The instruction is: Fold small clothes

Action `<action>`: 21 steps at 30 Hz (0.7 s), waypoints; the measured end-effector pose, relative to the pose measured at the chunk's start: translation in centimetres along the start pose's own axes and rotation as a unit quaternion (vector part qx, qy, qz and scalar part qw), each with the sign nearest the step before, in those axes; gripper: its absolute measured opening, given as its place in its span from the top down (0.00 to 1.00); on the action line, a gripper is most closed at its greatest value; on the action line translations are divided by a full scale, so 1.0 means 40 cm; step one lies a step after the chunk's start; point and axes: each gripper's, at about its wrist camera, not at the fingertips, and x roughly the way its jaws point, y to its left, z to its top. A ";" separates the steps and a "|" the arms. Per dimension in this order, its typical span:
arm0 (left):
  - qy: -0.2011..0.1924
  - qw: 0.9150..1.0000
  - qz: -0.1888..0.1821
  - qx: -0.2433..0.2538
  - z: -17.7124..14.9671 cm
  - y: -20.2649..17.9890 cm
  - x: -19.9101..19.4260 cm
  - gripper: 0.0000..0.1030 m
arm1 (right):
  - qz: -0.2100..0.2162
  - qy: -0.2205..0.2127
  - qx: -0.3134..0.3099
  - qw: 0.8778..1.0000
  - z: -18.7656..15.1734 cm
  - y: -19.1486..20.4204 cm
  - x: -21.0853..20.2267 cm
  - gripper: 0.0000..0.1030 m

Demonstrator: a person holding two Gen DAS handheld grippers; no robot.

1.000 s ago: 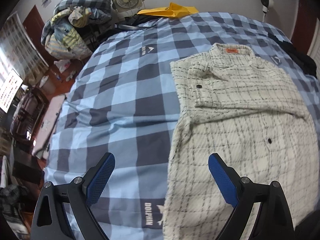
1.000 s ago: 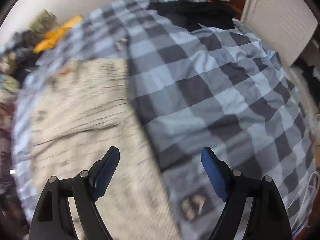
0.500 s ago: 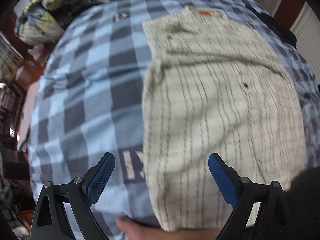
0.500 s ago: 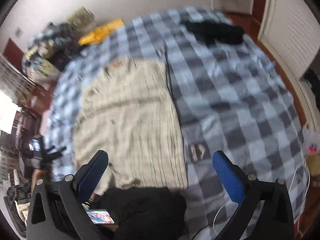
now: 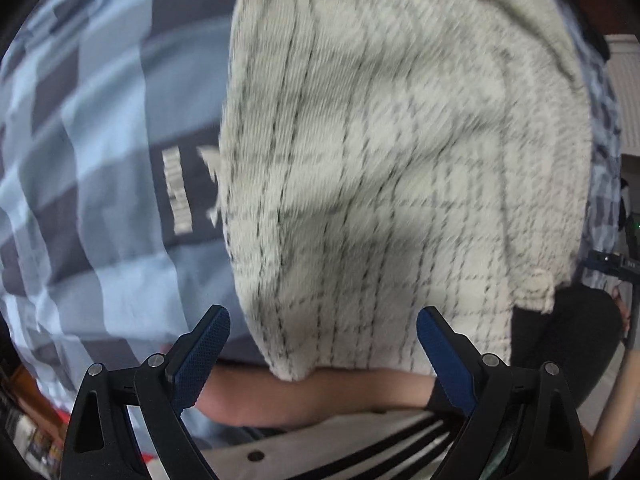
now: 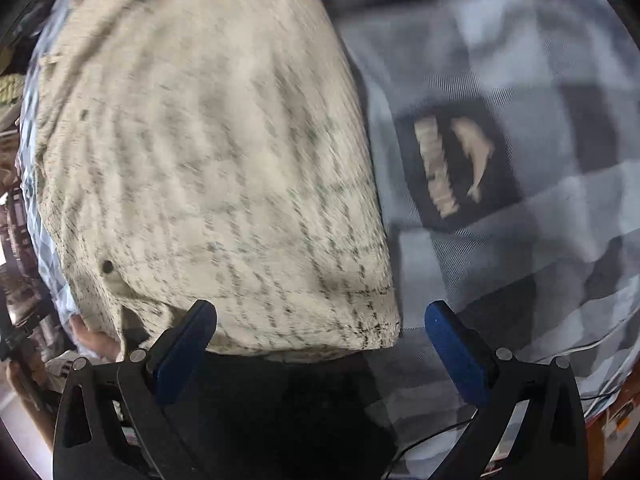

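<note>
A cream fleece garment with thin dark check lines [image 5: 392, 168] lies flat on the blue checked bedspread [image 5: 92, 128], its hem hanging over the near bed edge. My left gripper [image 5: 324, 354] is open and empty just above the hem's left corner. In the right wrist view the same garment [image 6: 208, 168] fills the left half, and my right gripper [image 6: 320, 340] is open and empty over the hem's right corner. Both views are motion-blurred.
The bedspread [image 6: 520, 60] carries dark logo patches [image 5: 188, 192] [image 6: 452, 164] on either side of the garment. A bare forearm [image 5: 320, 396] crosses below the hem. Dark trousers [image 6: 300, 400] and a white cable [image 6: 592, 348] show at the bed's near edge.
Both grippers have dropped down and back toward the near hem of the garment, so it now fills each view. Both stay open.
</note>
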 end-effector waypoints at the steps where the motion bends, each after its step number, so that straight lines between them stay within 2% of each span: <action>1: 0.017 1.000 0.002 -0.004 0.002 0.002 0.021 0.07 | 0.015 0.014 0.004 1.000 0.005 -0.019 0.022 0.01; 8: 0.070 0.996 0.023 -0.045 0.004 0.015 0.107 0.07 | 0.058 0.076 -0.020 0.995 0.012 -0.083 0.172 0.01; 12: 0.083 0.994 0.068 -0.028 -0.002 -0.016 0.155 0.07 | 0.064 0.067 -0.043 0.995 0.023 -0.078 0.198 0.01; 14: 0.087 0.994 0.069 -0.024 -0.010 -0.032 0.177 0.09 | 0.049 0.058 -0.064 0.995 0.031 -0.063 0.205 0.09; 15: 0.087 0.993 0.071 -0.021 -0.014 -0.040 0.185 0.11 | 0.035 0.055 -0.071 0.995 0.029 -0.043 0.205 0.21; 16: 0.085 0.993 0.075 -0.015 -0.019 -0.050 0.193 0.24 | 0.017 0.049 -0.083 0.995 0.029 -0.032 0.209 0.34; 17: 0.083 0.993 0.081 -0.009 -0.022 -0.057 0.202 0.42 | 0.004 0.041 -0.094 0.995 0.027 -0.021 0.211 0.45; 18: 0.077 0.993 0.088 -0.005 -0.028 -0.064 0.204 0.51 | 0.000 0.035 -0.099 0.994 0.025 -0.014 0.208 0.72; 19: 0.072 0.993 0.090 -0.005 -0.028 -0.070 0.201 0.68 | 0.005 0.029 -0.098 0.995 0.023 -0.010 0.207 0.94; 20: 0.060 0.994 0.088 -0.005 -0.030 -0.077 0.194 0.81 | 0.019 0.020 -0.092 0.995 0.020 -0.011 0.202 0.94; 21: 0.050 0.996 0.080 -0.006 -0.035 -0.077 0.185 0.85 | 0.024 0.004 -0.090 0.996 0.017 -0.010 0.192 0.95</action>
